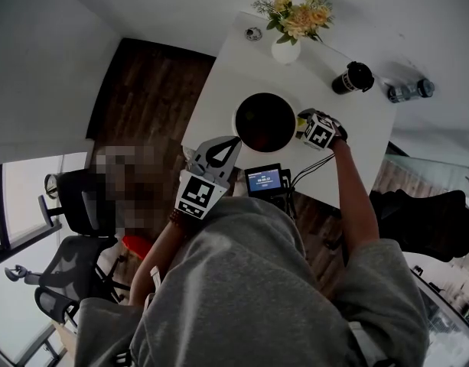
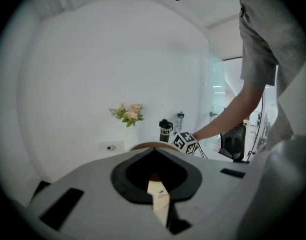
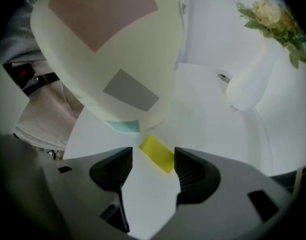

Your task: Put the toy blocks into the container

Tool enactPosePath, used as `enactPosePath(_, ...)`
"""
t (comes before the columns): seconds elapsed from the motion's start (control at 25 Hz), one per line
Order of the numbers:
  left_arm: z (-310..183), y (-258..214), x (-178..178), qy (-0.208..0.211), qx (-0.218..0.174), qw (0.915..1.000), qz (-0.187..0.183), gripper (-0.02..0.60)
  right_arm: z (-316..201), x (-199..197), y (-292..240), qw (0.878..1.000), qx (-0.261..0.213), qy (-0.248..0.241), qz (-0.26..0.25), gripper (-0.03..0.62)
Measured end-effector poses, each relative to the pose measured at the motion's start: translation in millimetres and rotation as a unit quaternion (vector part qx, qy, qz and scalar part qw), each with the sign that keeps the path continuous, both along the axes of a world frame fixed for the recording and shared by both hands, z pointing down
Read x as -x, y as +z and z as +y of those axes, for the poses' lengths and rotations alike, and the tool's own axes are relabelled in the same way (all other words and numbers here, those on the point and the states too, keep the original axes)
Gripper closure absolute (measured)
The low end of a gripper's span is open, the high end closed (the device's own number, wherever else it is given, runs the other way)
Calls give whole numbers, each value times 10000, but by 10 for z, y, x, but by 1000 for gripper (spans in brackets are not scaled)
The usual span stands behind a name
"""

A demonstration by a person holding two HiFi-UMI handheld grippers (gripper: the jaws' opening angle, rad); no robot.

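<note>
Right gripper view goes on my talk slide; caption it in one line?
Open right gripper poised over a yellow block on the white table, beside the cream container.

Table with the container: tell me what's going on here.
A person holds tongs in each hand. The right tongs point down at the white table, open, a yellow block between their tips, not yet gripped, beside the cream container. A pale blue block lies by its base. The left tongs are shut, held back near the person.
</note>
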State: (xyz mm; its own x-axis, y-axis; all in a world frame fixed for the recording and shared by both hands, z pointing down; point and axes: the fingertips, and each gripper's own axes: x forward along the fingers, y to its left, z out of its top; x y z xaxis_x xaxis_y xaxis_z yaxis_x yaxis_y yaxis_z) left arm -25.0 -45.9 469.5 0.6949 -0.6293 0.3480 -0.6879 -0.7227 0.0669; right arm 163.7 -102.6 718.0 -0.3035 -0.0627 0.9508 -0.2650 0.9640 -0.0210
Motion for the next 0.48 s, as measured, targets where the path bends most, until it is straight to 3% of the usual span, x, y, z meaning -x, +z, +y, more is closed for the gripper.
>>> enactPosePath(0.28, 28, 20, -14, 66, 13, 10000, -15, 575, -48, 7, 21, 9994, -330, -38, 138, 333)
enactPosePath(0.48, 44, 30, 5, 38, 22, 10000, -22, 575, -102, 43, 44, 9994, -287, 177, 48, 330)
